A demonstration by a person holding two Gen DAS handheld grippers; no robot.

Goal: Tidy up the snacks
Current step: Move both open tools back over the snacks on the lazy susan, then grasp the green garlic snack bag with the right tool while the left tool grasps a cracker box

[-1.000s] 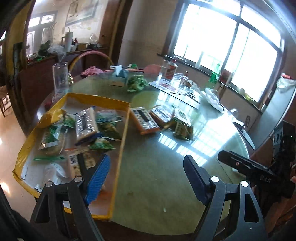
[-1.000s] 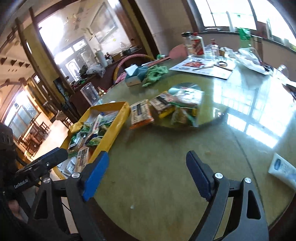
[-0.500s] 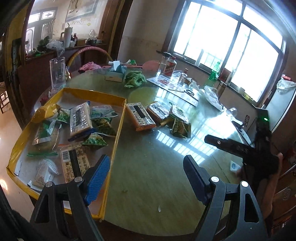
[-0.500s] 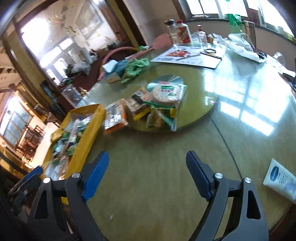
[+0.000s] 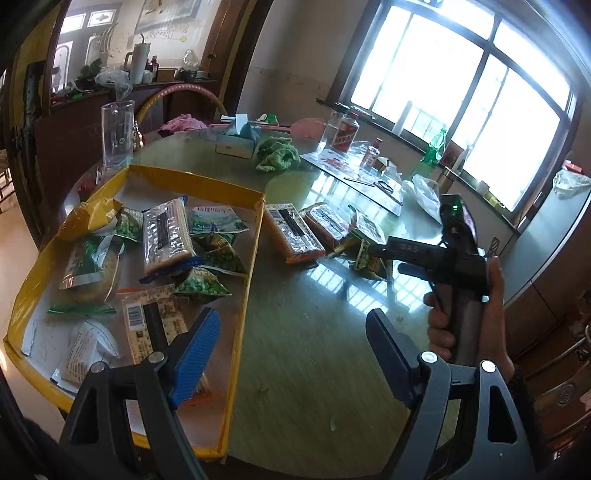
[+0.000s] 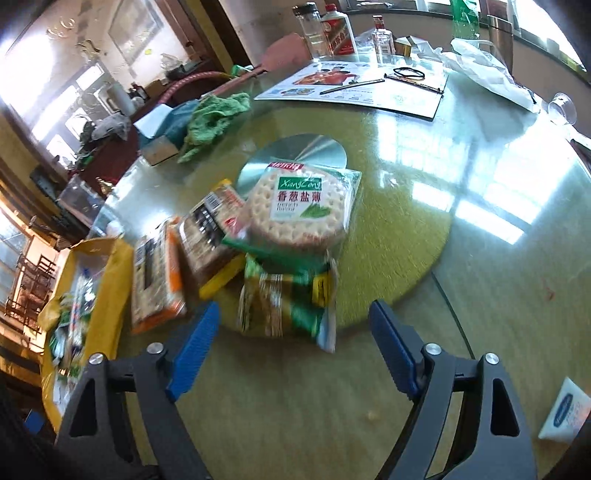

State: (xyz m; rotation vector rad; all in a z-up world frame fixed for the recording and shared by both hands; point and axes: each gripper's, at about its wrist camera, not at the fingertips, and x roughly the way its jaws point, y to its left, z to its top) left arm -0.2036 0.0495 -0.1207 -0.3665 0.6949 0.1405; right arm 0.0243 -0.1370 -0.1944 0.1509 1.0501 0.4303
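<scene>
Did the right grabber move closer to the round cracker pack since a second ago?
Yes. The right gripper has come forward and down toward the round cracker pack on the table. Its jaws are closing, nothing between them yet.

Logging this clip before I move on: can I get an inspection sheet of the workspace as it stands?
Surface: round glossy green table, crumbs on it.
Job's things: yellow tray holding snack packets; round cracker pack, orange-edged cracker pack and green snack packet loose beside it.
Clutter: green cloth, tissue box, glass pitcher, bottles, leaflet, white tube.
Grippers: left gripper open, empty; right gripper closing, nothing gripped, just short of the green snack packet.
Cables: nothing seen.
Surroundings: window, sideboard.
</scene>
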